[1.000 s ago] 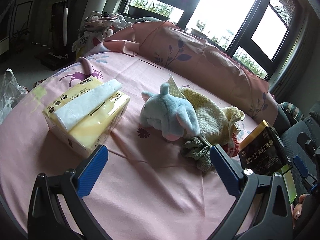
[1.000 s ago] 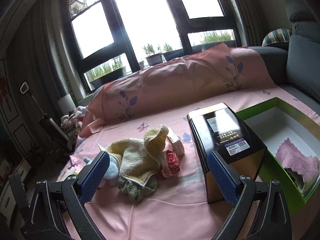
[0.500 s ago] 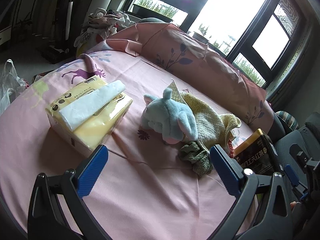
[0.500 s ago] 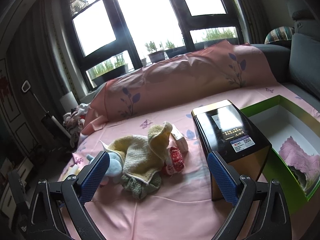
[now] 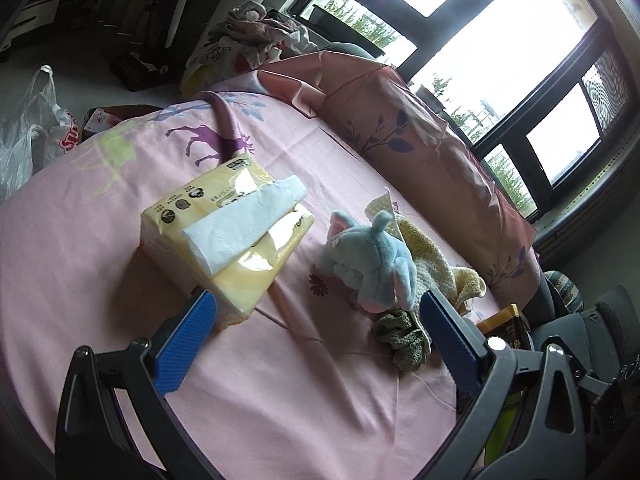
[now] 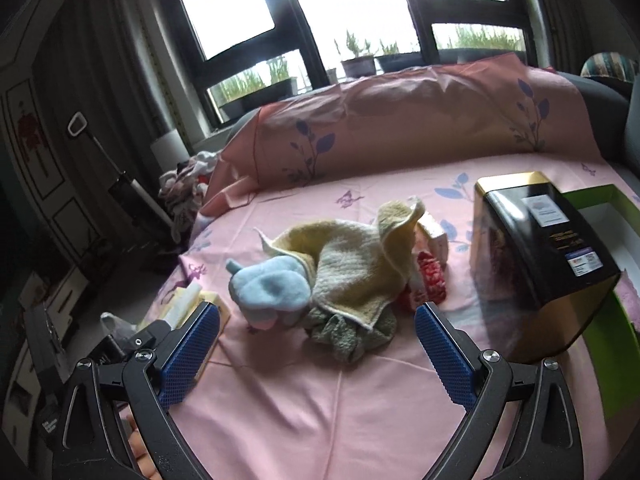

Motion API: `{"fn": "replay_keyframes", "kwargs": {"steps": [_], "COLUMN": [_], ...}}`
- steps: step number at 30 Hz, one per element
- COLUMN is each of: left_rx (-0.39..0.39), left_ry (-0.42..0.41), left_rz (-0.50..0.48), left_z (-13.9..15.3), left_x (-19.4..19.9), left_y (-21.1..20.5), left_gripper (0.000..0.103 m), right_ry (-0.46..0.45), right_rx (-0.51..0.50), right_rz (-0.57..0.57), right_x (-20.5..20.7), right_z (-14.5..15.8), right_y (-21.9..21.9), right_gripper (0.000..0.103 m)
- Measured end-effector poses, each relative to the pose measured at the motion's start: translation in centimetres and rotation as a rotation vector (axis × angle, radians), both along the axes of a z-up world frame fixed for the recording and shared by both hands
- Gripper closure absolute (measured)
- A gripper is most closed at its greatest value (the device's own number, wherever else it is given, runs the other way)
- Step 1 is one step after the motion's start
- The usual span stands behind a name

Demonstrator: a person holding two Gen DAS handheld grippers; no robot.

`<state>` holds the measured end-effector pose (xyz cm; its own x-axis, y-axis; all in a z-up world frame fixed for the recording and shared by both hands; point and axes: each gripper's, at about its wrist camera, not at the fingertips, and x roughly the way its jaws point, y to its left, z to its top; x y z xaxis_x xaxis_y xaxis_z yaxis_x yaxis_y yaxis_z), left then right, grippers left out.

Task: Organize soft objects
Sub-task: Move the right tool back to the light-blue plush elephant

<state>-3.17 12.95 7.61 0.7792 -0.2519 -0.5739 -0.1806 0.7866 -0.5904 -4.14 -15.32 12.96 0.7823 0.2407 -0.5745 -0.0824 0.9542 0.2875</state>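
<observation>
Left gripper (image 5: 316, 336): jaws wide apart, nothing between them, held low over the pink sheet (image 5: 280, 392); its left pad sits just beside the near corner of the yellow tissue pack (image 5: 228, 236), which lies flat with a white tissue drawn from its slot. Right gripper (image 6: 316, 344): likewise spread and empty, aimed at the heap of soft things, presumably to pick from it.

Heap, centre of sheet: blue plush toy (image 6: 272, 290) lying on its side, touching the yellow towel (image 6: 356, 264) draped half over it; grey-green knitted cloth (image 6: 352, 334) bunched under the towel's near edge; a red item (image 6: 430, 280) behind, too hidden to identify.

Beyond: black-and-gold tin (image 6: 540, 256) upright beside an open green box (image 6: 604, 328), likely the destination; pink bolster (image 6: 400, 128) along the window.
</observation>
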Motion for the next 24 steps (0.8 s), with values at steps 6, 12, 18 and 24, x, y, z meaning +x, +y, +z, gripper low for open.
{"fn": "replay_keyframes", "kwargs": {"steps": [6,12,18,24], "left_rx": [-0.011,-0.056,-0.096,-0.093], "left_ry": [0.017,0.065,0.073,0.089], "left_rz": [0.068,0.097,0.109,0.108], "left_z": [0.2,-0.6,-0.8,-0.9], "left_x": [-0.5,-0.4,-0.3,-0.2], "left_y": [2.8,4.9,5.7,6.1], "left_gripper": [0.002,0.002,0.002,0.002], "right_ry": [0.155,0.266,0.295,0.382], "right_rx": [0.071,0.03,-0.197,-0.315], "right_rz": [0.127,0.086,0.023,-0.015], "right_x": [3.9,9.1,13.9,15.3], "right_z": [-1.0,-2.7,-3.7,-8.2], "right_y": [4.6,7.9,12.6,13.0], "right_gripper": [0.005,0.005,0.005,0.017]}}
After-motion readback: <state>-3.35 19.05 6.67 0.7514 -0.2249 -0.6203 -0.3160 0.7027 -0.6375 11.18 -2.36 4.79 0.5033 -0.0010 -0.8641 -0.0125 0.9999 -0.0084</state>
